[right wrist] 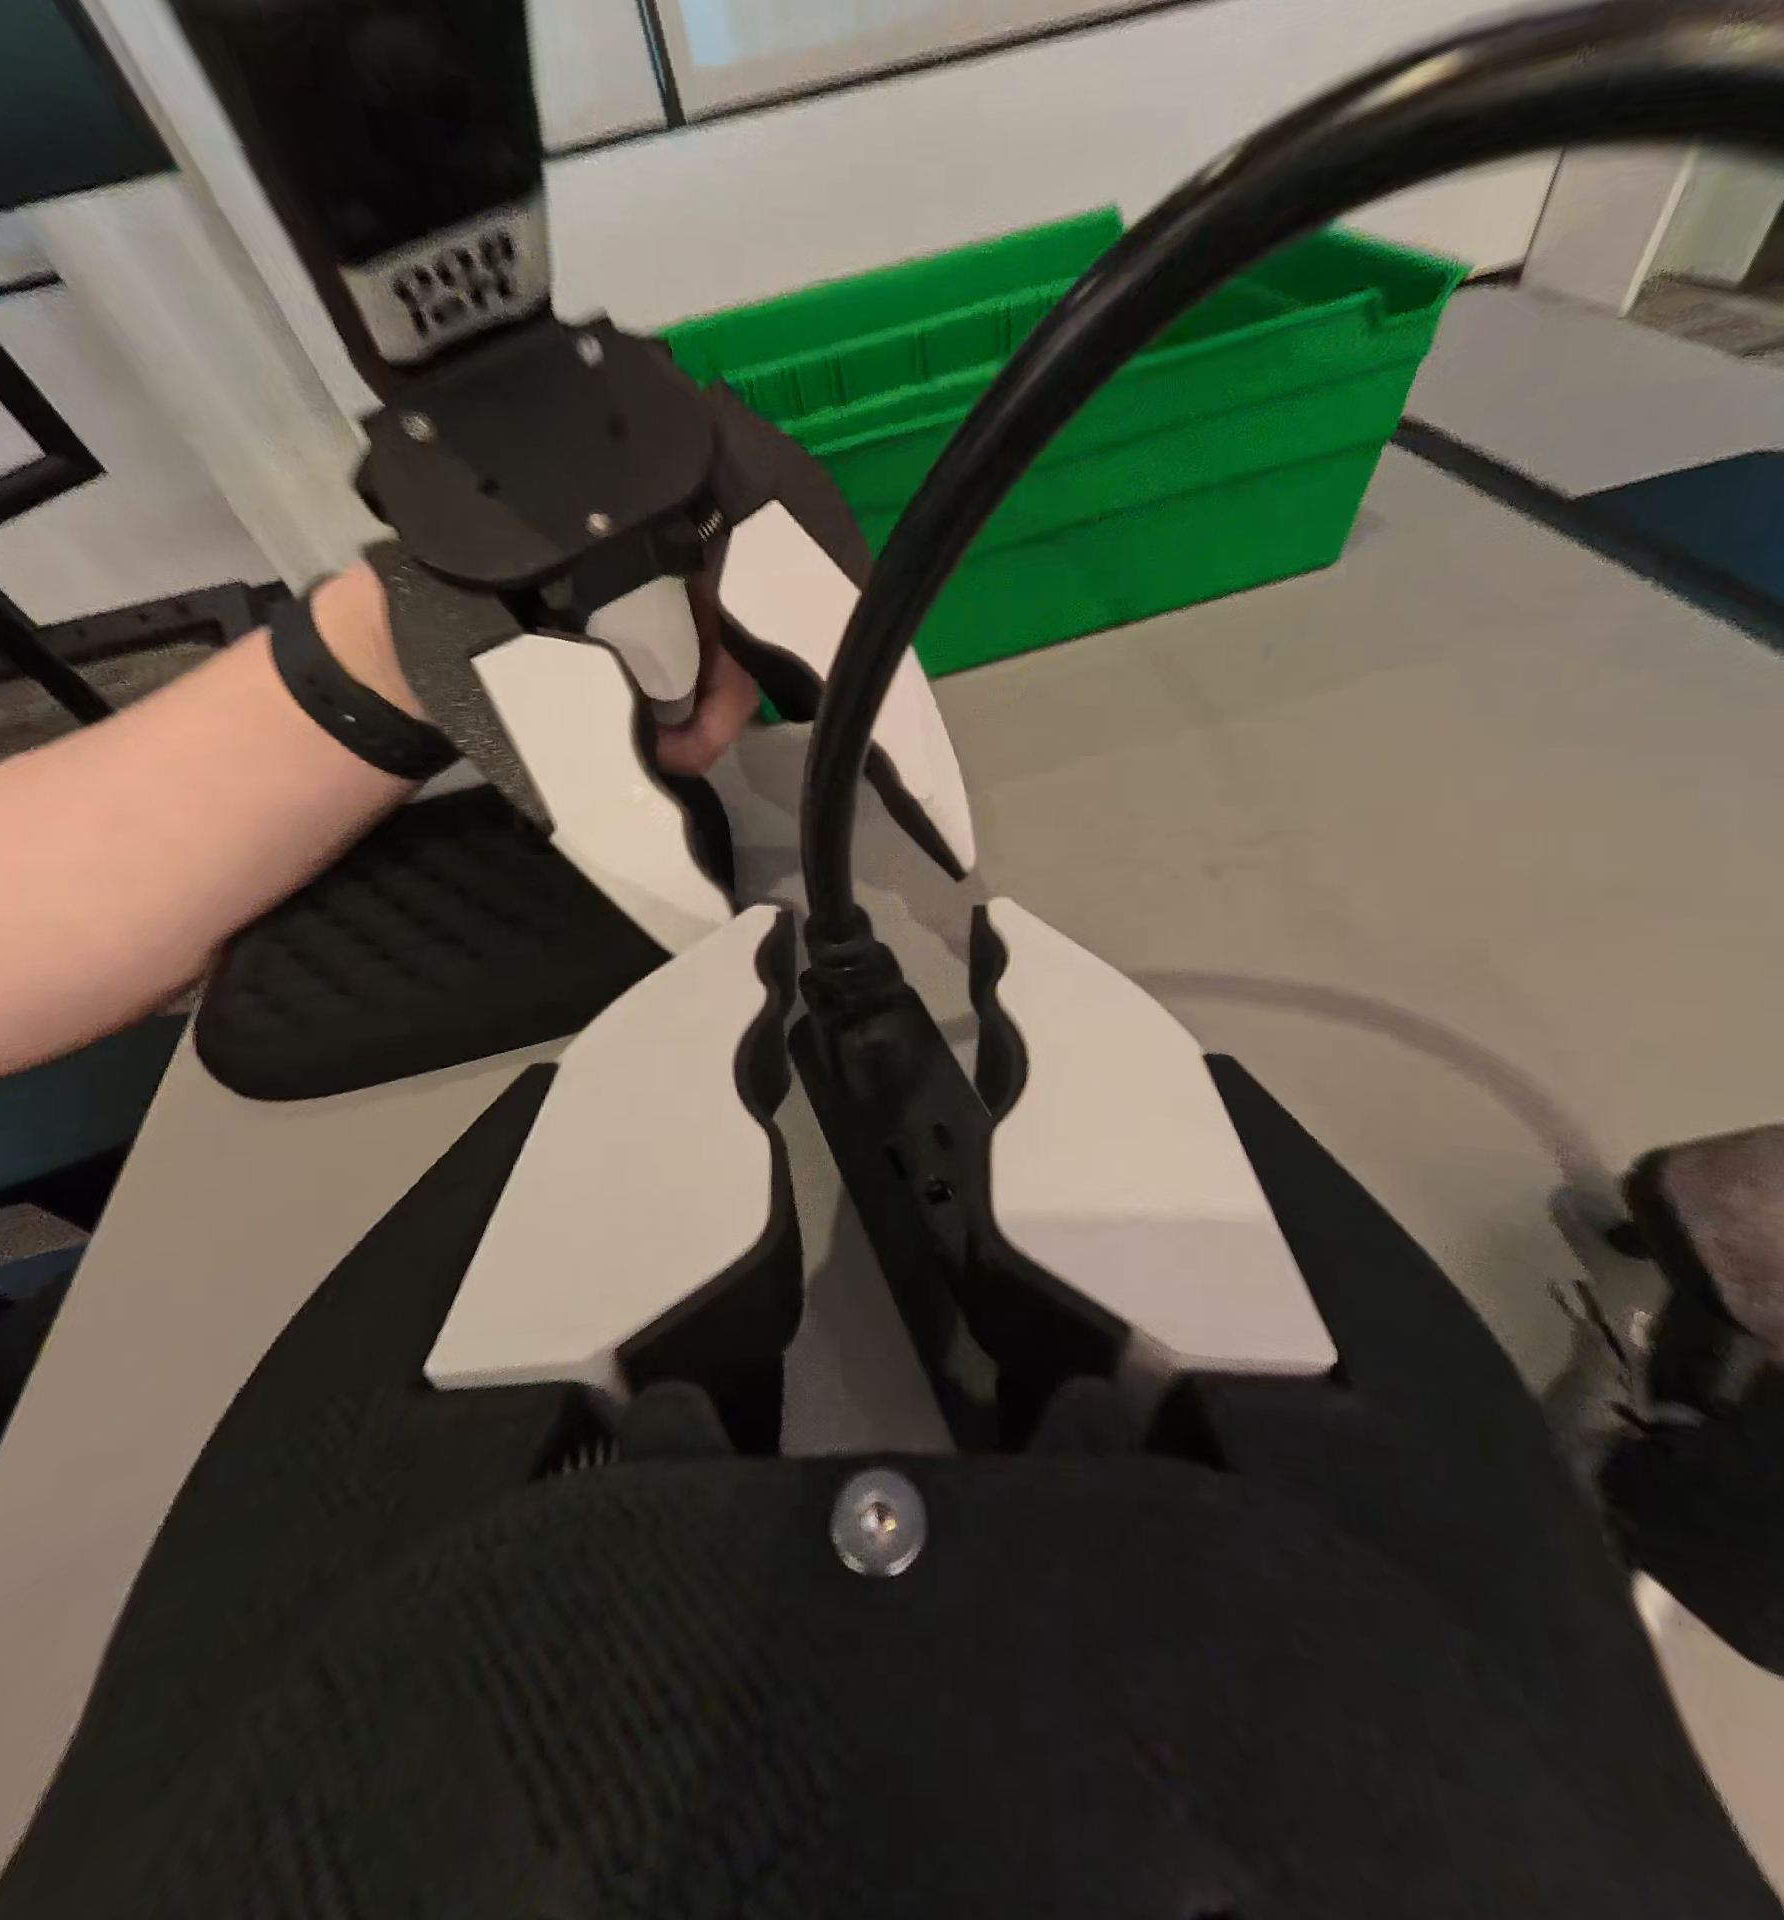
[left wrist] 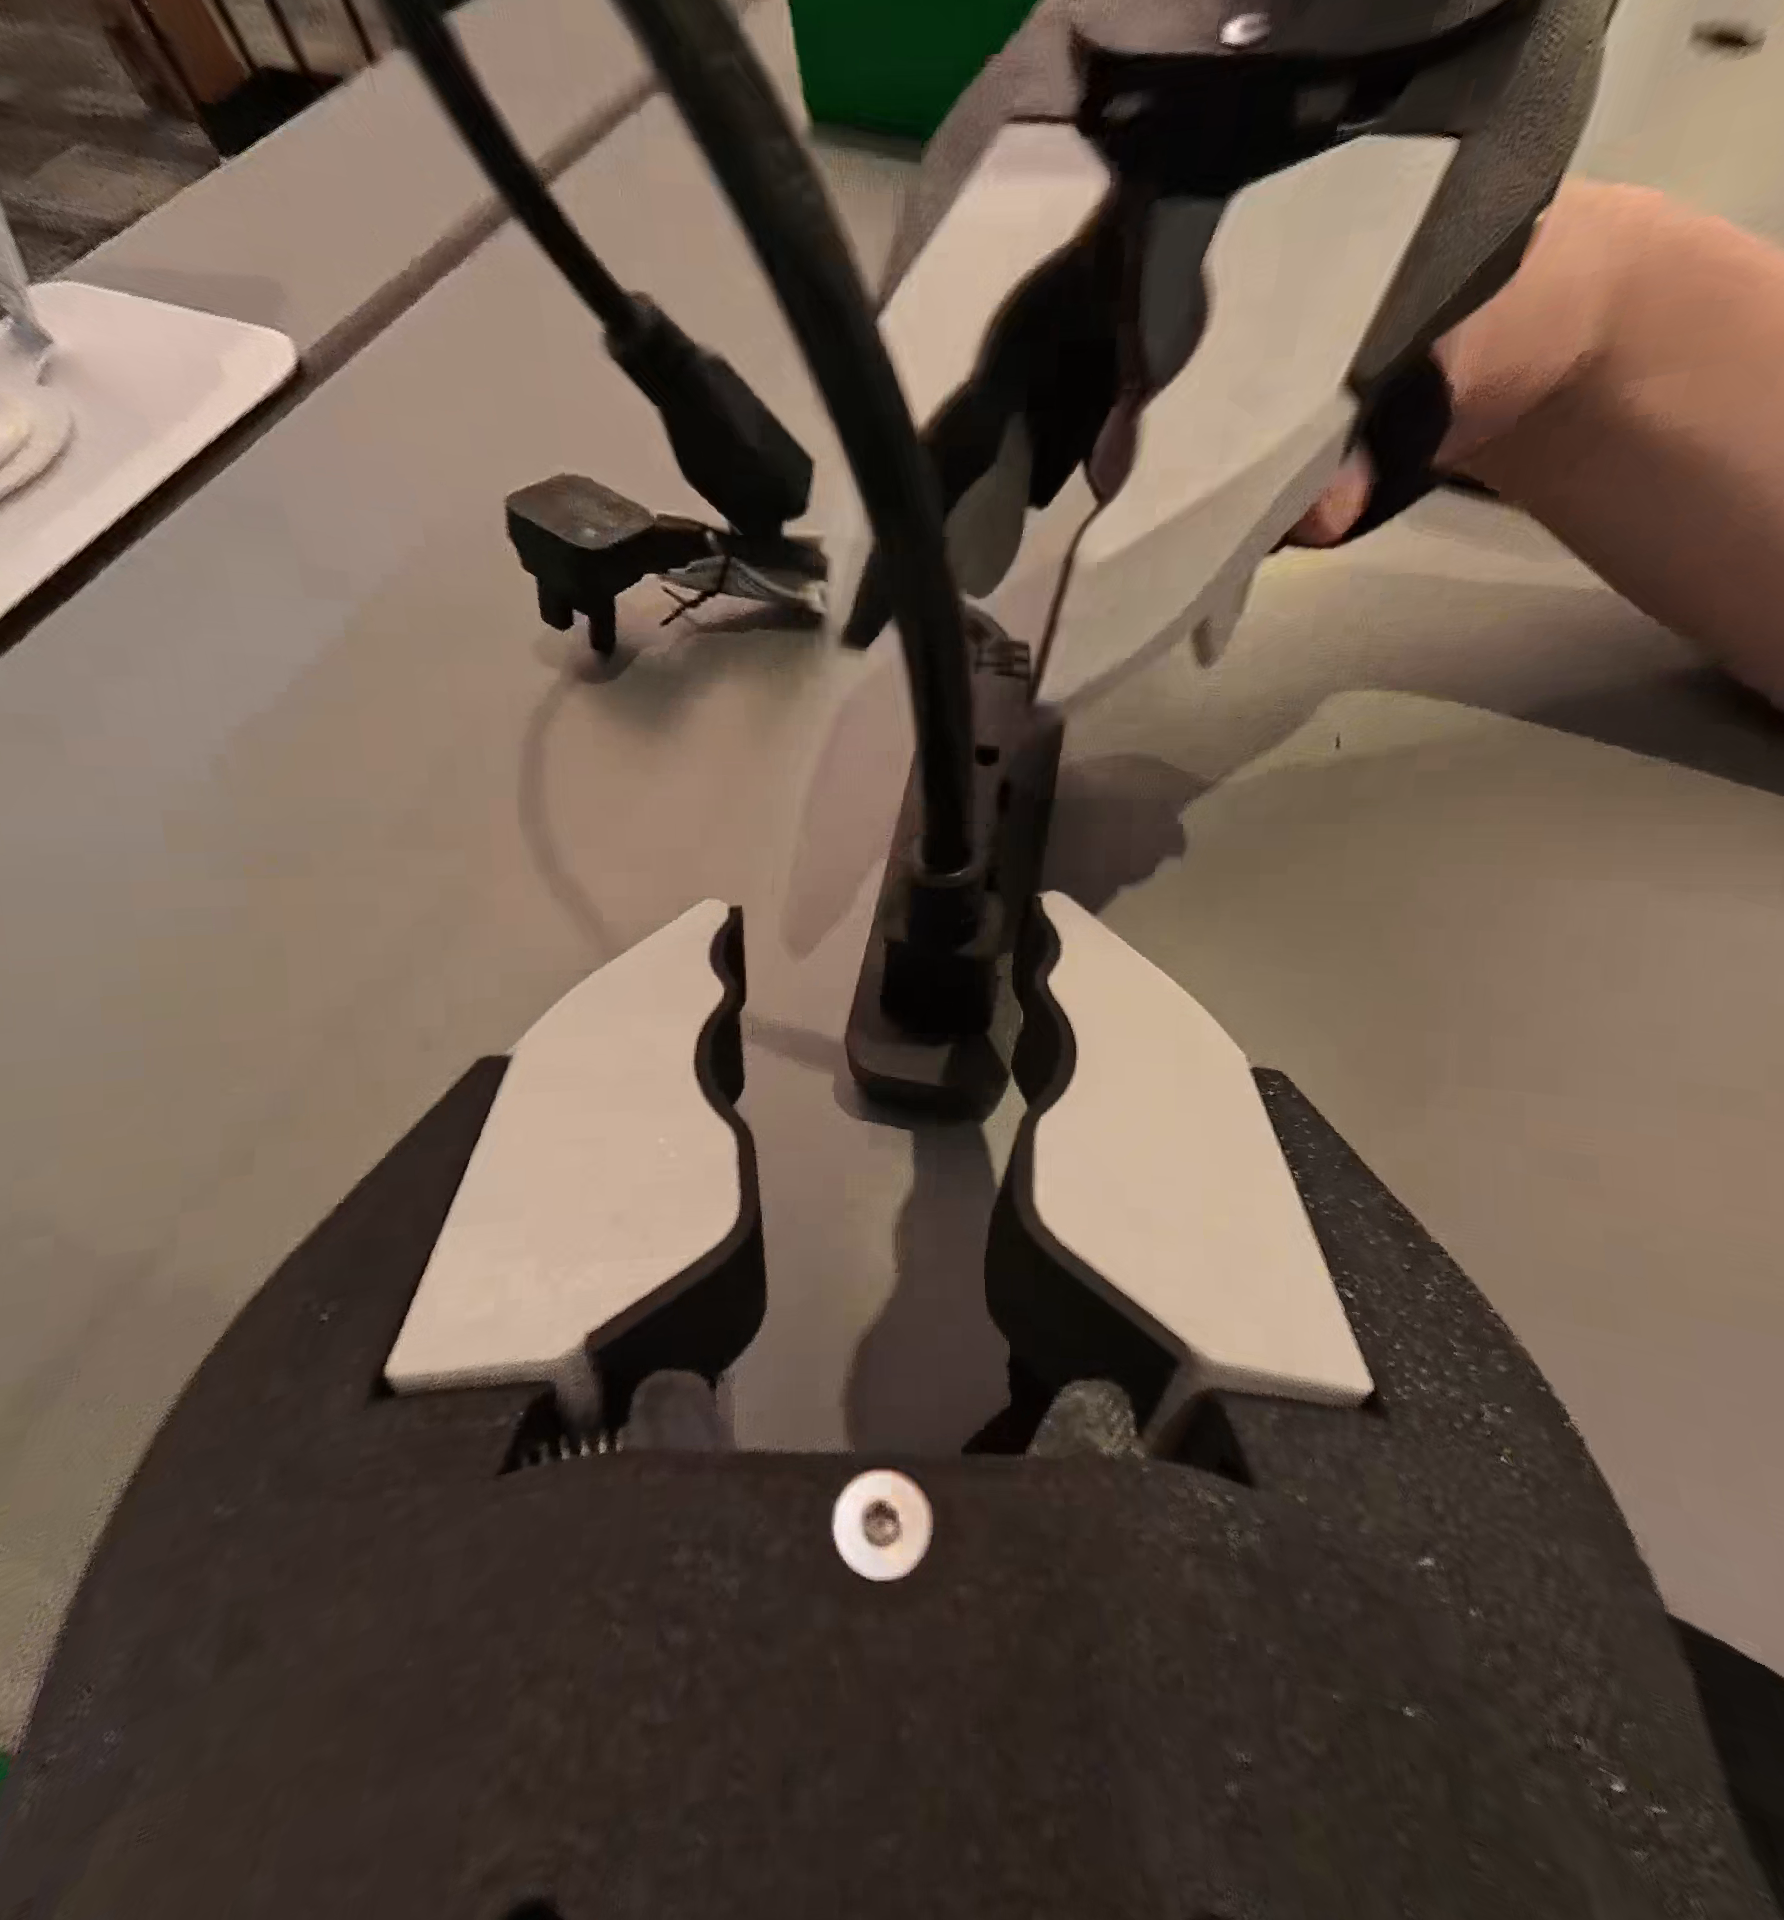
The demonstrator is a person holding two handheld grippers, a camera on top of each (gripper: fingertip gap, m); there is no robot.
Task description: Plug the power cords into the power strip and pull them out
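A black power strip (left wrist: 1013, 790) lies on the grey table, with a black plug (left wrist: 935, 935) seated in its near end. The plug's thick cord (left wrist: 867, 416) arches upward. My left gripper (left wrist: 888, 914) is open, with its fingers on either side of the strip's near end. My right gripper (left wrist: 1033, 639) hangs over the strip's far end. In the right wrist view the right gripper (right wrist: 880, 914) is open and straddles the strip (right wrist: 929, 1164) and plug (right wrist: 857, 997). The left gripper (right wrist: 846, 831) faces it, with the cord (right wrist: 971, 468) passing between its fingers. A loose black plug (left wrist: 576, 530) lies to the left.
A second cord's black connector (left wrist: 732, 436) rests beside the loose plug. A green bin (right wrist: 1127, 447) stands behind the strip. A white tray (left wrist: 109, 405) holding a clear stand sits at the far left. A black mesh seat (right wrist: 400, 966) is beyond the table edge. My two grippers' fingertips are within a few centimetres of each other. About 15 cm separates my left fingertips from the black mesh seat (right wrist: 400, 966).
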